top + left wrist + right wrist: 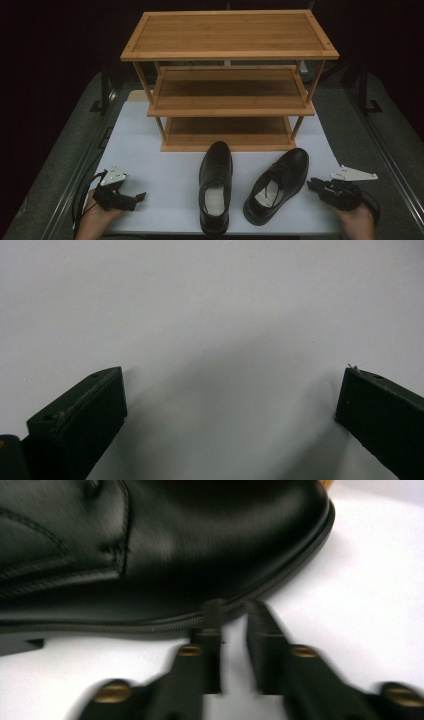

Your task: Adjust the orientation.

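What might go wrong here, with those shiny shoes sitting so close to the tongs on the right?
1. The right tongs, nearly shut with nothing between them, sit against the sole edge of the right glossy black leather shoe; a push would probably slide it on the smooth white table sheet rather than grasp it.
2. The polished leather may slip or scuff if pinched.
3. Lifted onto the three-tier wooden shoe rack, the shoe could clip a shelf edge.

Dim room, white-topped table (150,150), dark surroundings
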A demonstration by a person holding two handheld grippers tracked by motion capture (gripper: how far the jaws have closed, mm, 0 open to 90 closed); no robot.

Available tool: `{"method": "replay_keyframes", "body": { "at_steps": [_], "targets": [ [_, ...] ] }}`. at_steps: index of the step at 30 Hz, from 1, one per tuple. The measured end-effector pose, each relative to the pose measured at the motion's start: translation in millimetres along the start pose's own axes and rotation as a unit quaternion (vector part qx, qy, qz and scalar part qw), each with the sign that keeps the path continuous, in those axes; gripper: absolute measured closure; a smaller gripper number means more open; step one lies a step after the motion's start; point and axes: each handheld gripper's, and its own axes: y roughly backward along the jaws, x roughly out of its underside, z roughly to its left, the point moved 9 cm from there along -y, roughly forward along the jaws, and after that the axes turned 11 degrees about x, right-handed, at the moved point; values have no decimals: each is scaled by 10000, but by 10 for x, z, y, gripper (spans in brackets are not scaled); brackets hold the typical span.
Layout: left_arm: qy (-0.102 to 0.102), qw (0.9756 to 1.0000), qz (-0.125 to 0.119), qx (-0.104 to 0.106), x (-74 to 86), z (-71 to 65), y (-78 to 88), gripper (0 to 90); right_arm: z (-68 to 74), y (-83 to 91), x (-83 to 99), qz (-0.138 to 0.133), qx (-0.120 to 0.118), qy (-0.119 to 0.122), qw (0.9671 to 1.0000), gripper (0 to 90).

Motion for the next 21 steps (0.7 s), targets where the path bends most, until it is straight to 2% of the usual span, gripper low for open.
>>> {"method": "replay_keyframes", "body": {
  "at_steps": [1,4,10,17,21],
  "targets": [
    [0,10000,0,-1,0,0,0,0,-2,9,-31,-30,9,36,10000,897],
    [0,10000,0,0,0,0,0,0,-27,-18,-96,9,30,117,9999,899],
    [17,10000,-4,3,0,-1,-2,0,-135,-157,-148,78,31,130,9999,899],
    [15,10000,-3,-1,0,-1,-2,0,-159,-240,-215,35,-103,132,9999,900],
    [21,10000,-4,1,0,-1,-3,0,-178,-259,-249,-40,-238,45,9997,900]
  ]
}}
